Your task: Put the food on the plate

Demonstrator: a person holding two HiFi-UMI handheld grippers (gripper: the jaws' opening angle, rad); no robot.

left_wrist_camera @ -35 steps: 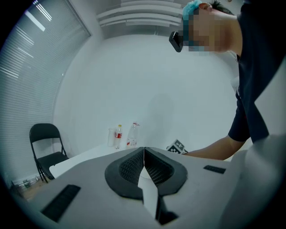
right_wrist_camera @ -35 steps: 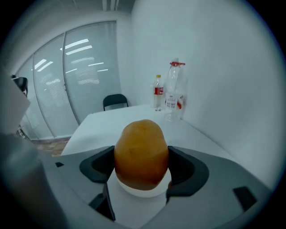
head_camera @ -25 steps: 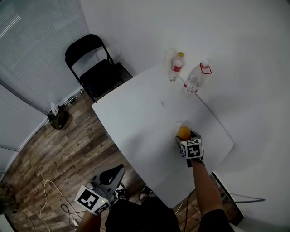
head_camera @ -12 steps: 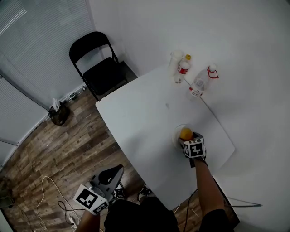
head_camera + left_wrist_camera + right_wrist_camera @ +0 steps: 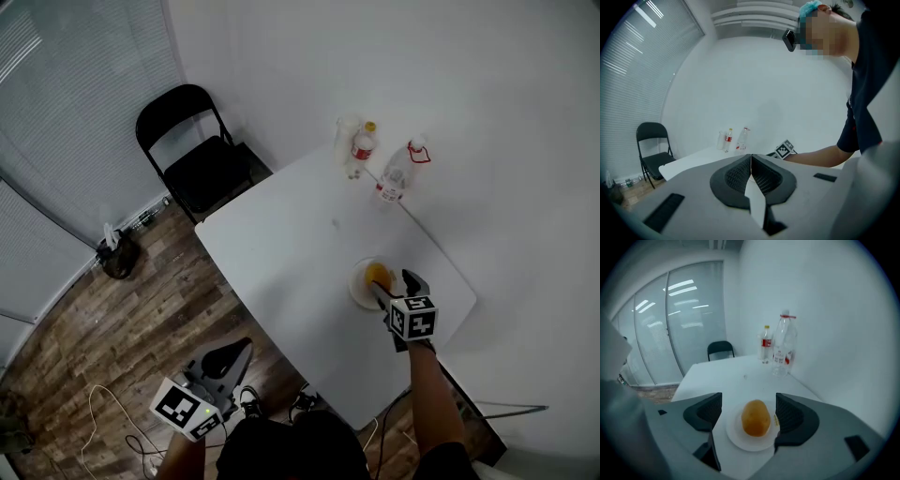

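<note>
1 food piece [image 5: 756,418] — on plate [image 5: 744,442]

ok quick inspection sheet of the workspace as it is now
surface: white table, no spills seen
job's things: orange food item lying on the white plate
clutter: red-label bottle, clear bottle and clear container at the far edge
grippers: right gripper open, jaws either side of the food, not touching; left gripper shut, empty, off the table
cables: light cable on the floor
surroundings: black folding chair, dark bag, window blinds
</note>
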